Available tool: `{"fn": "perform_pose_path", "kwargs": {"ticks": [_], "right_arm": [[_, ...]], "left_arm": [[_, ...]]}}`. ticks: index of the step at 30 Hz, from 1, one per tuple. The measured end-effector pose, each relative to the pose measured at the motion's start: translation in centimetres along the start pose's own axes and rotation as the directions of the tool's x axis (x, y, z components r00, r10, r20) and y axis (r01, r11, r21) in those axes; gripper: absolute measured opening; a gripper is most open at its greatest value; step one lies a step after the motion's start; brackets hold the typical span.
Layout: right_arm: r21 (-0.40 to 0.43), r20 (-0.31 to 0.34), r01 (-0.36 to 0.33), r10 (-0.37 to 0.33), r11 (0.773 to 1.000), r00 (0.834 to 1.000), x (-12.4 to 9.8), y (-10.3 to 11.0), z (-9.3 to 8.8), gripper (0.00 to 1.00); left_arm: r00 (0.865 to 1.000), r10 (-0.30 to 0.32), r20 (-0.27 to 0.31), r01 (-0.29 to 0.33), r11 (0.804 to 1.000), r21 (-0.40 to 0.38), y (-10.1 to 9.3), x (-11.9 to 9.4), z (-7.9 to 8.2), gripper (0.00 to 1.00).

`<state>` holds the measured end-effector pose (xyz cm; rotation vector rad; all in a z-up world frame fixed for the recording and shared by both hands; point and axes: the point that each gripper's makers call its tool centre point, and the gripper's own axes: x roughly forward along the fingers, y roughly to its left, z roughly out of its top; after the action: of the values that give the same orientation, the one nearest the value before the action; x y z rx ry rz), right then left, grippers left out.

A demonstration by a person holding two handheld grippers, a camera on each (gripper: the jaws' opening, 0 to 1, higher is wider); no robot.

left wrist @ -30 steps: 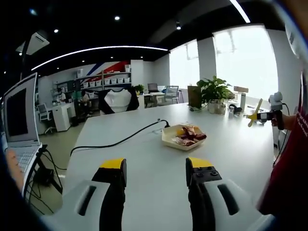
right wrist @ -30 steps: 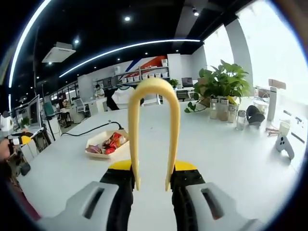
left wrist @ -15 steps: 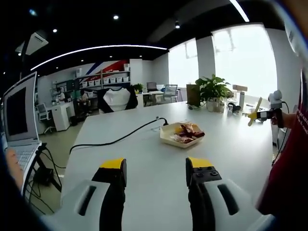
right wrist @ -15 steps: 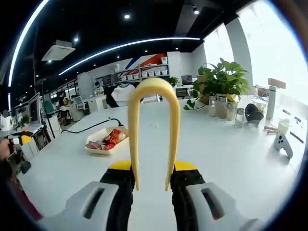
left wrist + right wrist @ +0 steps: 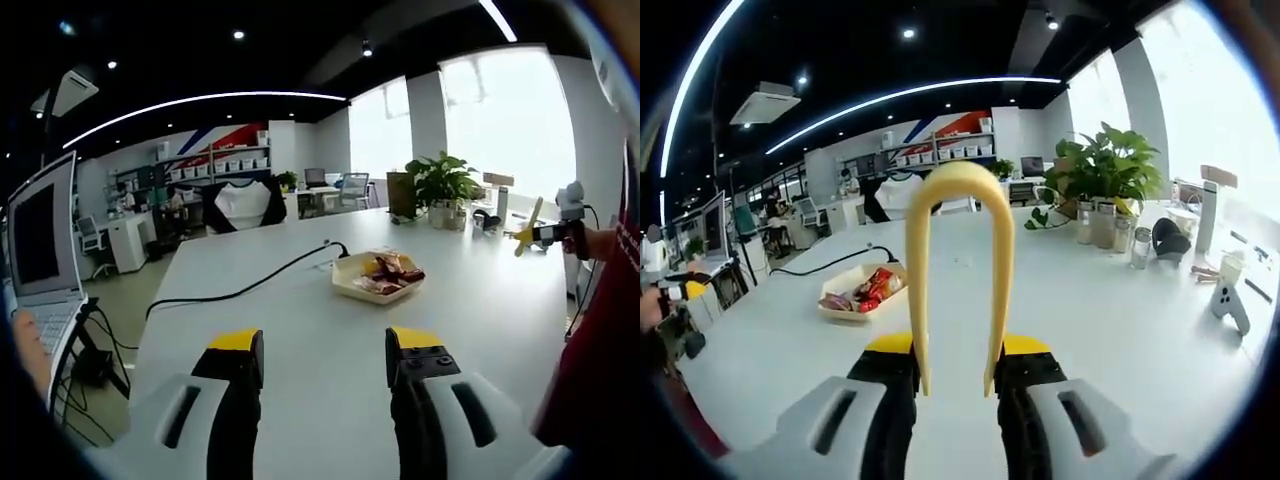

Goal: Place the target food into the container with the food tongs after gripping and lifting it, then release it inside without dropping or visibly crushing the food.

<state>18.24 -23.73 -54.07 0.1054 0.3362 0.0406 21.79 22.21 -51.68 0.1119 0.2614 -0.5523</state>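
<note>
Left gripper view: the left gripper (image 5: 325, 365) is hovering low over the white worktop (image 5: 300, 350), its yellow-tipped fingers (image 5: 236, 345) standing spread with nothing between them. Ahead of it, near the middle of the worktop, a shallow cream tray (image 5: 377, 278) is sitting beside the end of a black cable (image 5: 250, 292). The food (image 5: 390, 272) is lying in that tray as a small heap of reddish and brown pieces with some yellow; individual pieces are too small to tell apart. A laptop (image 5: 42, 250) is standing at the left edge, and a potted plant (image 5: 440, 188) is standing at the far side. At the right, the right gripper (image 5: 552, 233) is being held up, well apart from the tray, with the yellow food tongs (image 5: 530, 230) projecting from it.

Right gripper view: the right gripper (image 5: 955, 375) is gripping the food tongs (image 5: 958, 270), its fingers (image 5: 895, 362) pressing on the two lower ends while the curved bend is pointing away from the camera. The tray (image 5: 862, 296) is lying to the left on the worktop (image 5: 1090, 320), well clear of the tongs.

Handling judgement: the food is probably light, soft and irregular, possibly wrapped and slippery. One piece at the top of the heap is the sensible target, taken across its middle with gentle pressure so it is neither slipping nor being crushed.
</note>
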Motion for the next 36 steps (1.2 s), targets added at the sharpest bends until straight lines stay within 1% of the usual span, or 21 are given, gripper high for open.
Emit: {"fn": "perform_pose_path", "kwargs": {"ticks": [5, 10, 21, 25, 30, 36], "right_arm": [[0.005, 0.001, 0.007, -0.007, 1.0, 1.0, -0.2, -0.4, 0.0, 0.27], [0.014, 0.007, 0.006, -0.006, 1.0, 1.0, -0.3, -0.4, -0.1, 0.26], [0.019, -0.003, -0.007, 0.007, 1.0, 1.0, -0.6, -0.4, -0.9, 0.26], [0.028, -0.004, -0.006, 0.006, 1.0, 1.0, -0.8, -0.5, -1.1, 0.26], [0.03, -0.007, -0.002, 0.002, 1.0, 1.0, -1.1, -0.8, -1.4, 0.26], [0.029, -0.011, 0.009, -0.009, 1.0, 1.0, -1.5, -1.1, -1.7, 0.26]], "left_arm": [[1.0, -0.001, -0.003, 0.001, 1.0, 0.011, -0.4, 0.1, 0.1, 0.52], [1.0, 0.007, 0.001, -0.007, 1.0, 0.005, -0.5, 0.1, 0.0, 0.52], [1.0, 0.021, 0.006, -0.021, 1.0, 0.009, -0.6, 0.0, 0.2, 0.52], [1.0, 0.022, 0.0, -0.022, 1.0, 0.009, -0.7, 0.0, -0.2, 0.52], [1.0, 0.019, 0.014, -0.019, 1.0, -0.003, -0.9, -0.3, -0.2, 0.52], [1.0, 0.02, 0.0, -0.02, 1.0, 0.009, -0.9, -0.6, -0.6, 0.52]]}}
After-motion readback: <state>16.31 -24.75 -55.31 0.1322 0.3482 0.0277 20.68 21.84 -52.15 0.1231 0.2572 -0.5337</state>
